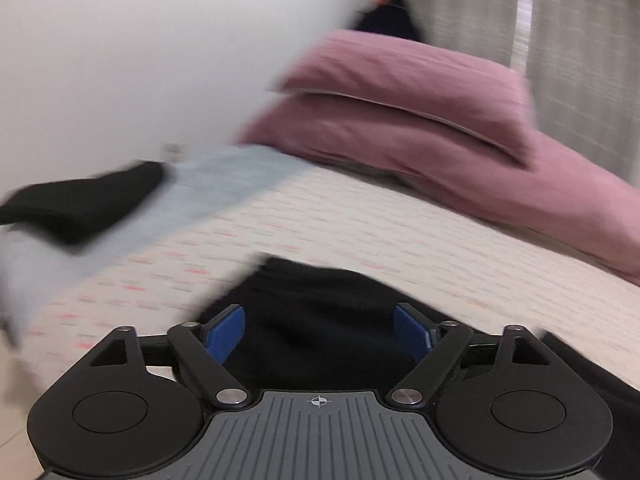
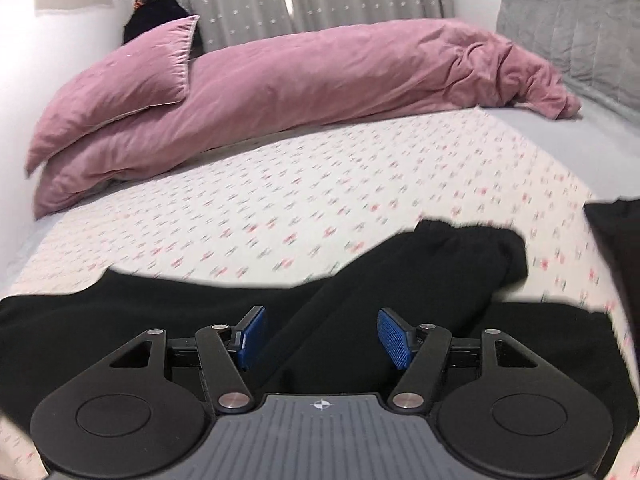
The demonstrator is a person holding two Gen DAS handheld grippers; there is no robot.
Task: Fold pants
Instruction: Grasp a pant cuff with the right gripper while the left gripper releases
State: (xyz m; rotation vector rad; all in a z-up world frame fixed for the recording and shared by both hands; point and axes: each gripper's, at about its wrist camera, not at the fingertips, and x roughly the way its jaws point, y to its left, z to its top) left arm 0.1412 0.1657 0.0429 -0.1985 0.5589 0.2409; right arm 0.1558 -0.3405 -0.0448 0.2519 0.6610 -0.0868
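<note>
Black pants (image 2: 360, 280) lie on the patterned bed sheet (image 2: 280, 184), spread across the near edge, with one leg folded up toward the right. My right gripper (image 2: 320, 326) is open, its blue pads just above the black cloth with nothing between them. In the blurred left wrist view the pants (image 1: 320, 320) lie right under my left gripper (image 1: 320, 328), which is open and holds nothing.
A pink pillow (image 2: 120, 76) and a pink duvet (image 2: 320, 76) lie along the far side of the bed. A grey cushion (image 2: 568, 12) stands at the back right. In the left wrist view a light blue cloth (image 1: 192, 200) and a black garment (image 1: 80, 204) lie at the left.
</note>
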